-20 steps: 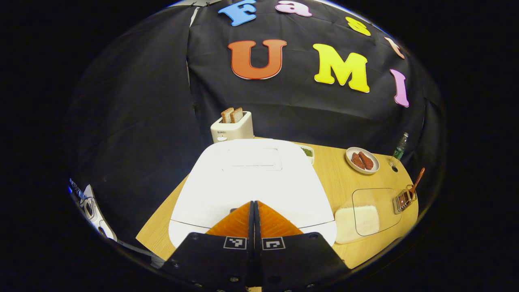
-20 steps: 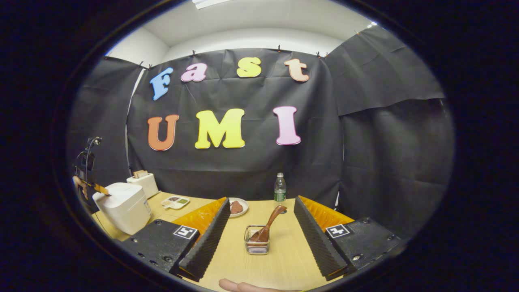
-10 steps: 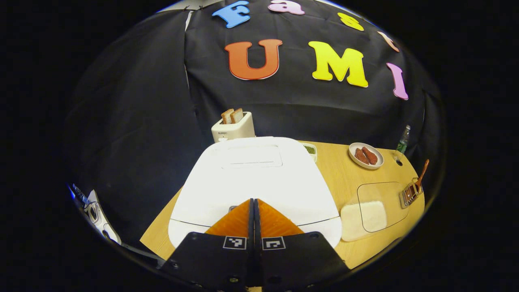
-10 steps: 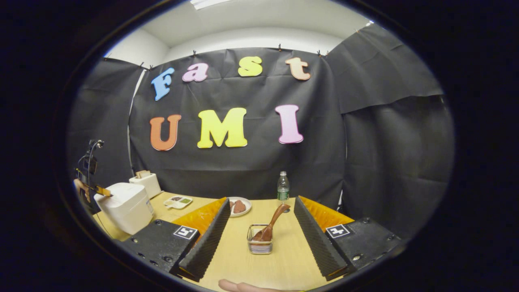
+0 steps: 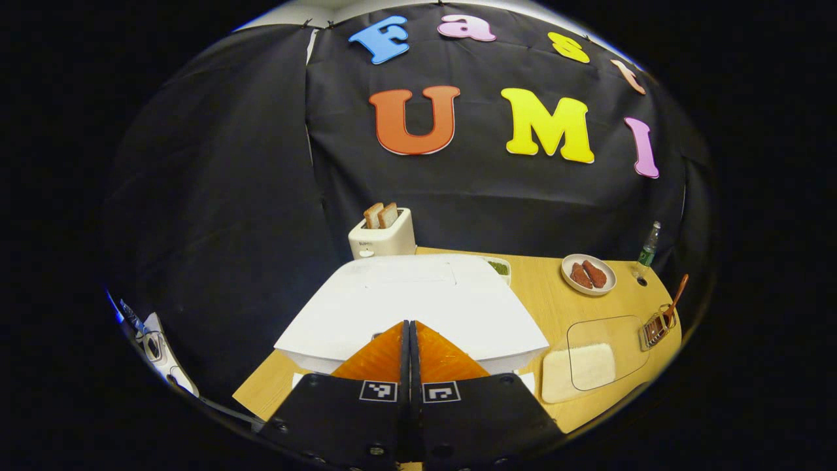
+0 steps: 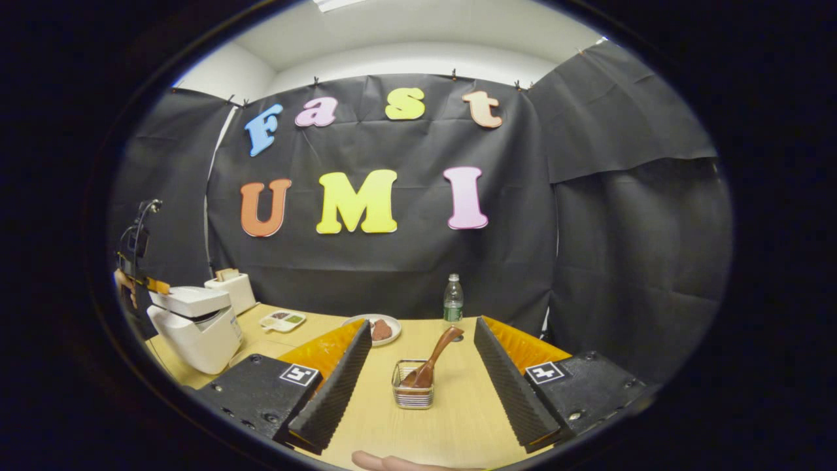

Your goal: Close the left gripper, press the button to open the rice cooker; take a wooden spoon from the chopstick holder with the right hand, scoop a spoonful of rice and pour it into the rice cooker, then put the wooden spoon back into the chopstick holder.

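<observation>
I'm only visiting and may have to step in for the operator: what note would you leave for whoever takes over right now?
Left gripper: fingers shut, holding nothing, at the front of the rice cooker.
Right gripper: fingers open, empty, aimed at the chopstick holder.
Rice cooker lid: popped up, a gap showing under it in the right gripper view.
Wooden spoon: leaning in the holder.
Rice container: right of the cooker, untouched.
Done: button press.
Left: grasp spoon, scoop rice, pour into cooker, return spoon.
</observation>
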`<state>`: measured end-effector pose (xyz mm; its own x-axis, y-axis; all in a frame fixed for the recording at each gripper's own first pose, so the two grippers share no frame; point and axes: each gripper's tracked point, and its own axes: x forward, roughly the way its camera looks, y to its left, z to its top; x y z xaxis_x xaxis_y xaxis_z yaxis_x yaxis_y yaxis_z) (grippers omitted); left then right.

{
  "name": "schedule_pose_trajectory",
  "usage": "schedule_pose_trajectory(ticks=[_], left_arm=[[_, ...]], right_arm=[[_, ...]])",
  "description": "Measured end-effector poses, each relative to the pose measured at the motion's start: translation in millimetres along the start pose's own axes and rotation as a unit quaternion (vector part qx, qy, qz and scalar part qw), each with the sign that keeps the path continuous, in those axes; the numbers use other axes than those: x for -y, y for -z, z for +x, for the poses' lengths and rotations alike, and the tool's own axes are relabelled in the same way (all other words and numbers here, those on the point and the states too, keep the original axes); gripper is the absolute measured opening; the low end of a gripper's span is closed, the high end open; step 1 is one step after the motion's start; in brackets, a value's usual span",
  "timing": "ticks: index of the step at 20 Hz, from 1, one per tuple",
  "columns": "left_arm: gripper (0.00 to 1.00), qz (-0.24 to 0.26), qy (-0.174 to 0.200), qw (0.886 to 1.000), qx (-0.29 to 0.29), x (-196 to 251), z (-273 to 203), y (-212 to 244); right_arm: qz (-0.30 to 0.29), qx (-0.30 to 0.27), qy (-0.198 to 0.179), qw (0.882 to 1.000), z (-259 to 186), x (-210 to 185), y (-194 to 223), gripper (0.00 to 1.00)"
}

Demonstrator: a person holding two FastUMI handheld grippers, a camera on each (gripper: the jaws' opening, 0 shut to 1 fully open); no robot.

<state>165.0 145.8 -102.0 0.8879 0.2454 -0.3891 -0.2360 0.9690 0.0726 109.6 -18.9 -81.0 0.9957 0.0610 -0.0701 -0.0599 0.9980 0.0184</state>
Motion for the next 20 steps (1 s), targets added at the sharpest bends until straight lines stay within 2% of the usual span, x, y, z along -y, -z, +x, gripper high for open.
schedule_pose_trajectory(ticks=[2, 5, 7, 9, 10, 11, 12, 14, 15, 20], left_arm=[[0.00, 0.013, -0.010, 1.000, 0.019, -3.1, -1.9, -15.6], [0.01, -0.006, -0.016, 0.999, 0.050, -5.4, -14.5, -46.5], [0.01, -0.025, 0.003, 0.997, 0.072, 4.8, -34.1, -62.0], [0.00, -0.037, 0.023, 0.995, 0.092, 13.2, -54.2, -71.2], [0.09, -0.036, 0.027, 0.993, 0.105, 17.2, -64.3, -74.2], [0.31, -0.033, 0.029, 0.993, 0.113, 20.7, -72.9, -76.2], [0.39, -0.030, 0.035, 0.992, 0.120, 26.2, -81.5, -75.7], [0.65, -0.025, 0.047, 0.990, 0.129, 38.8, -102.2, -75.9], [0.95, -0.024, 0.047, 0.989, 0.137, 41.6, -107.3, -74.3], [0.94, -0.004, 0.041, 0.986, 0.163, 55.3, -137.7, -60.0]], right_arm=[[-0.007, 0.006, -0.002, 1.000, 3.7, 0.7, -3.0, 1.00], [-0.018, 0.009, 0.003, 1.000, 11.2, 3.9, -2.4, 0.99], [-0.025, -0.006, -0.018, 1.000, 15.1, -6.8, 2.3, 1.00], [-0.032, -0.006, -0.023, 0.999, 18.9, -6.0, 0.9, 0.99], [-0.031, -0.006, -0.023, 0.999, 22.0, -4.5, 1.5, 0.99], [-0.026, -0.012, -0.031, 0.999, 25.8, -7.3, 6.0, 0.99], [-0.018, -0.020, -0.043, 0.999, 28.9, -13.3, 10.9, 0.99], [-0.005, -0.034, -0.057, 0.998, 37.6, -16.7, 19.8, 0.97], [-0.002, -0.040, -0.059, 0.997, 43.1, -16.3, 24.4, 0.99], [0.017, -0.055, -0.048, 0.997, 74.9, -9.1, 40.7, 1.00]])
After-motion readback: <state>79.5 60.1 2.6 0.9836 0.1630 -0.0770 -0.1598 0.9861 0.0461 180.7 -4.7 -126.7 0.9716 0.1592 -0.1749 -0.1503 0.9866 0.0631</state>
